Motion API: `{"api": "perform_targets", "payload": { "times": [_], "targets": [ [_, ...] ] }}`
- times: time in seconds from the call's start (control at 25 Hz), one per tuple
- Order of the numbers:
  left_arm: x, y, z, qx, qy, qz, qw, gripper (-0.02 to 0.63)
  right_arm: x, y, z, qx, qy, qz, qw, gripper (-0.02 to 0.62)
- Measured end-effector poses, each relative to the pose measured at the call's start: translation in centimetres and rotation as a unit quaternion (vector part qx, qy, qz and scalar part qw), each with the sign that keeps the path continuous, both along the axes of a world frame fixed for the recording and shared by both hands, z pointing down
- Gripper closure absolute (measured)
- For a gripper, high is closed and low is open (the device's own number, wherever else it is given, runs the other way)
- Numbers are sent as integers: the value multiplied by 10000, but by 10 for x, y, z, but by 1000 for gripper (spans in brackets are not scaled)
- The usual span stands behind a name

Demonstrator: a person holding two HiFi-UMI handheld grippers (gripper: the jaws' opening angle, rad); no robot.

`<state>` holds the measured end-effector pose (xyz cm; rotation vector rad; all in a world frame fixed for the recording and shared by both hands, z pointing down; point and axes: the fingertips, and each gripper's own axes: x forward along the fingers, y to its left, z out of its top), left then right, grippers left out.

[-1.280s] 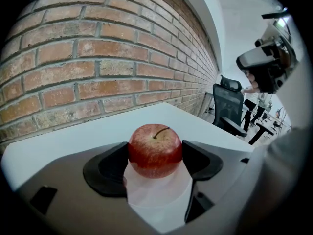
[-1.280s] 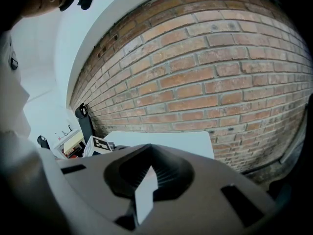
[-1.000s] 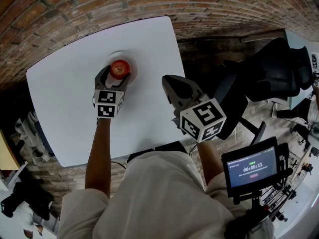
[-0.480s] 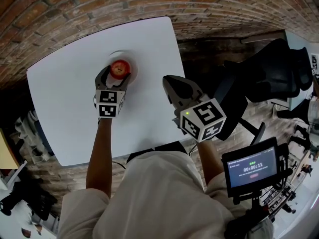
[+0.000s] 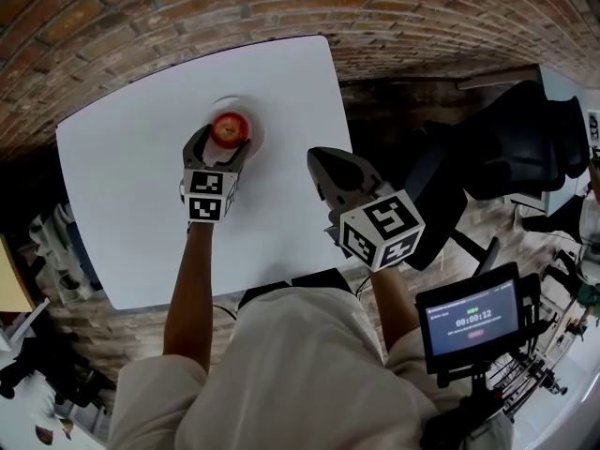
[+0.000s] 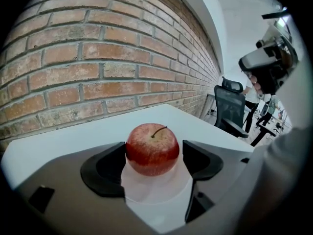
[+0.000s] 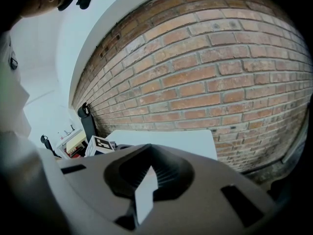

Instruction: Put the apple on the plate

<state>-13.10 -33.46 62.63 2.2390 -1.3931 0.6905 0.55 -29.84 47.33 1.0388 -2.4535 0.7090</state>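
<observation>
apple (image 6: 152, 148) skin smooth, kinda shiny, fine pale speckle. plate (image 6: 157, 192) white, smooth, slight sheen. tabletop (image 5: 122, 186) plain white, matt, no texture. left claw (image 6: 154, 154) dark matt plastic. right claw (image 7: 145, 173) same stuff, pads (image 7: 165, 173) ribbed. brick wall (image 6: 98, 72) rough, matt.

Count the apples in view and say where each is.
1. The apple sits on the white plate on the table, between the left gripper's open jaws. No other shows; the grippers hide little of the table.
</observation>
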Motion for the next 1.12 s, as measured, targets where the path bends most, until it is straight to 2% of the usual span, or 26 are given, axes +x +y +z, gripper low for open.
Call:
{"api": "perform_targets", "payload": {
  "times": [0.32,0.68,0.96,1.12],
  "targets": [
    [-2,-1,-3,-15,1,37,10000,249,6,4,-5,32,-4,66,10000,592],
    [-5,-1,-11,90,-48,20,9999,249,8,8,-9,56,-3,102,9999,592],
    [-4,2,-22,189,64,34,9998,249,4,12,-15,121,-30,74,9999,592],
    [-2,9,-28,245,-16,107,9996,250,5,20,-19,189,-56,74,9998,592]
  ]
}}
